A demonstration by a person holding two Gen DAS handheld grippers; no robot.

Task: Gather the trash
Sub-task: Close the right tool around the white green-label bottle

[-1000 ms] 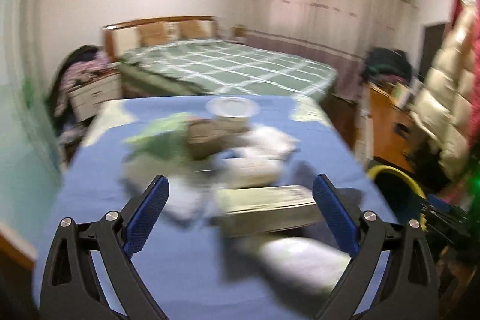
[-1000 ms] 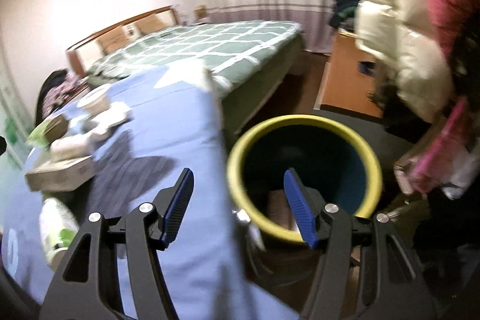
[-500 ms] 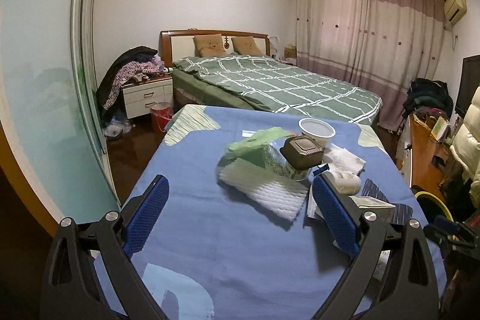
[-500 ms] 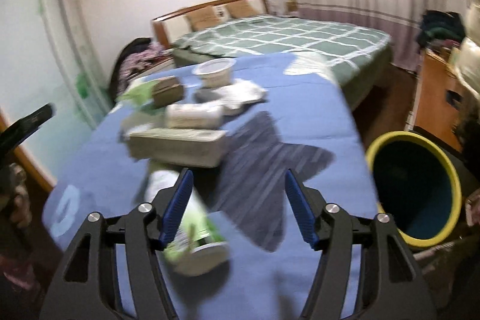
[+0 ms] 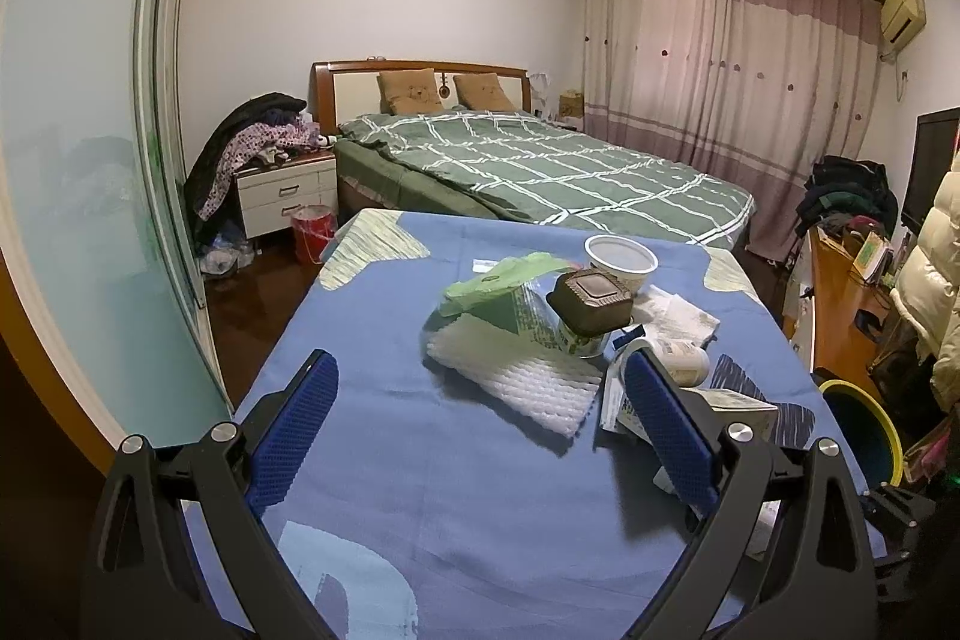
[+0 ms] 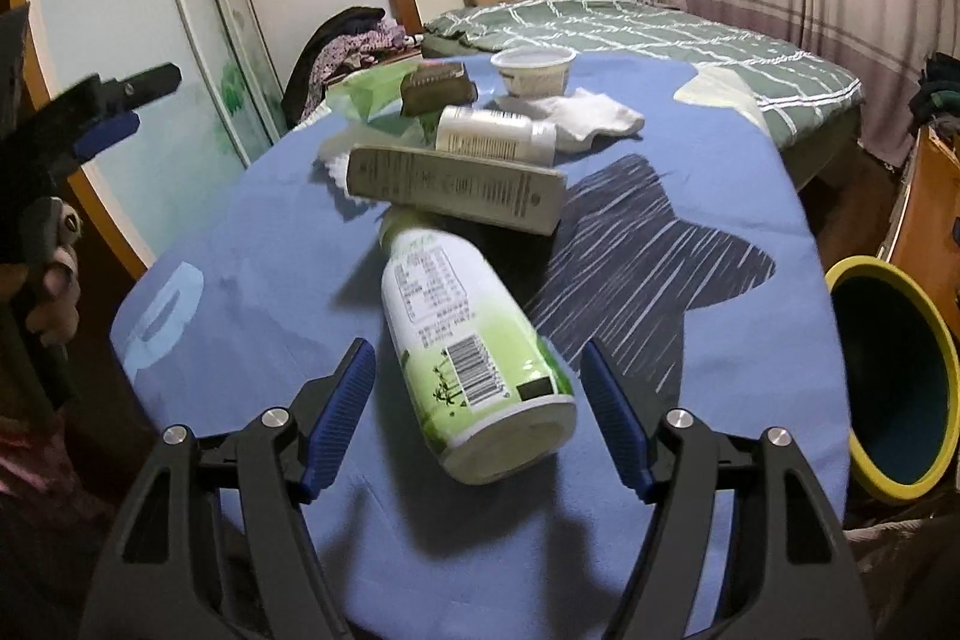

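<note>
Right tool [image 6: 477, 391] gapes wide astride the near bottle [image 6: 474, 346], lined up to grip it for the bin [image 6: 894, 382]; left tool [image 5: 480, 427], wide, waits.

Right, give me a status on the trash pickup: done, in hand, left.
Done: nothing provable; the bin's inside is too dark to read. In hand: nothing gripped. The right gripper is open around the lying green bottle; the left gripper is open over the cloth. Left: the bottle, long carton, white bottle, brown box, cup, foam sheet, green bag and tissue.
</note>
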